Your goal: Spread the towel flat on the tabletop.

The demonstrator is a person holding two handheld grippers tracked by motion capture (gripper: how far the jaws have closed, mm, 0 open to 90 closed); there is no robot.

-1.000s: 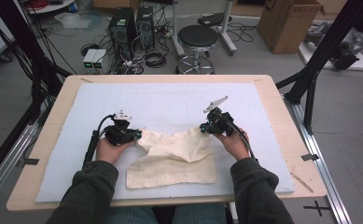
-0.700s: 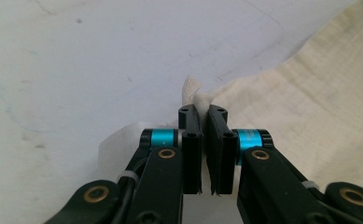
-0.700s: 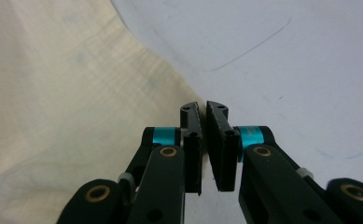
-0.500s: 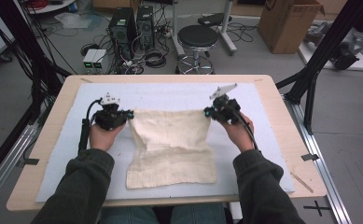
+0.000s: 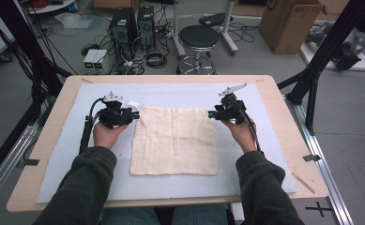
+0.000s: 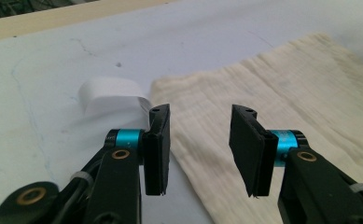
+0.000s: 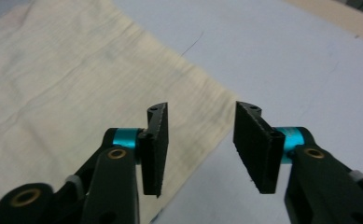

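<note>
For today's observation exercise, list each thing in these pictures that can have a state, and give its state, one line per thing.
cloth: spread flat and unfolded on the mat, not held
left gripper: jaws just opened, nothing between the pads, by the cloth's far left corner
right gripper: jaws just opened, nothing between the pads, by the cloth's far right corner
white tape strip: curled, lying on the mat beside the cloth

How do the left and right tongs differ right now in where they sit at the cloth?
The left tongs sit at the cloth's far left corner, beside a curled white tape strip; the right tongs sit at its far right corner, with bare mat beside them. A tilted grey plate tops the right tongs; the left's top looks flatter. Both have just been opening, with nothing between the jaws and the cloth flat.
</note>
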